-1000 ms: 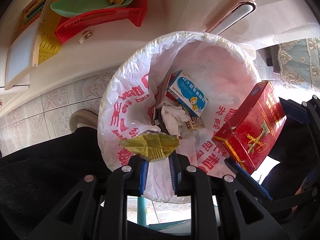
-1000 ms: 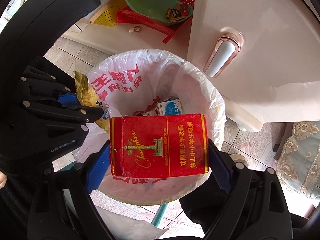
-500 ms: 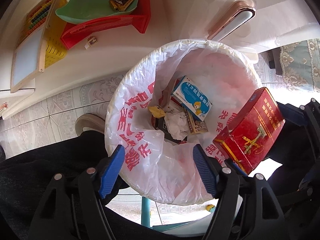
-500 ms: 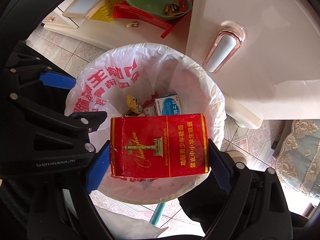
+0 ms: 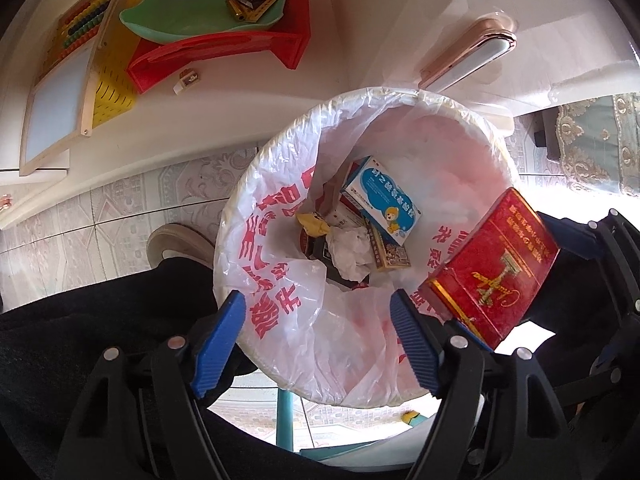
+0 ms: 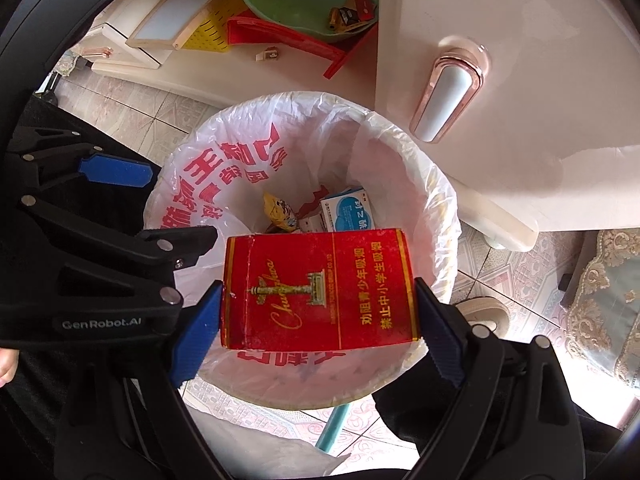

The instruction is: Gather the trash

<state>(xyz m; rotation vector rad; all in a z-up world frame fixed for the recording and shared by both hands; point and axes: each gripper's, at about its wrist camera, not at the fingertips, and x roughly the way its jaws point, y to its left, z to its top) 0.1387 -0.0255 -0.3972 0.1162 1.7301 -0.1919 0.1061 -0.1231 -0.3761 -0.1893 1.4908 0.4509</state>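
A round trash bin (image 5: 496, 136) lined with a white bag with red print stands on the tiled floor; it also shows in the right wrist view (image 6: 444, 200). Inside lie a blue-and-white medicine box (image 5: 384, 200), crumpled tissue (image 5: 350, 250) and a yellow wrapper (image 5: 310, 224), which also shows in the right wrist view (image 6: 280, 210). My left gripper (image 5: 316, 344) is open and empty above the bin's near rim. My right gripper (image 6: 318, 328) is shut on a red cigarette carton (image 6: 320, 288) and holds it over the bin; the carton shows at the right of the left wrist view (image 5: 496, 272).
A white cabinet (image 6: 520, 60) with a rose-gold handle (image 6: 448, 96) stands right behind the bin. A low white shelf holds a red basket (image 5: 224, 44), a green dish (image 5: 192, 12) with small items, and an abacus board (image 5: 68, 80). A shoe (image 5: 176, 240) rests left of the bin.
My left gripper opened and let go of the yellow wrapper, which fell into the bin. The right gripper still holds the red carton over the bin.
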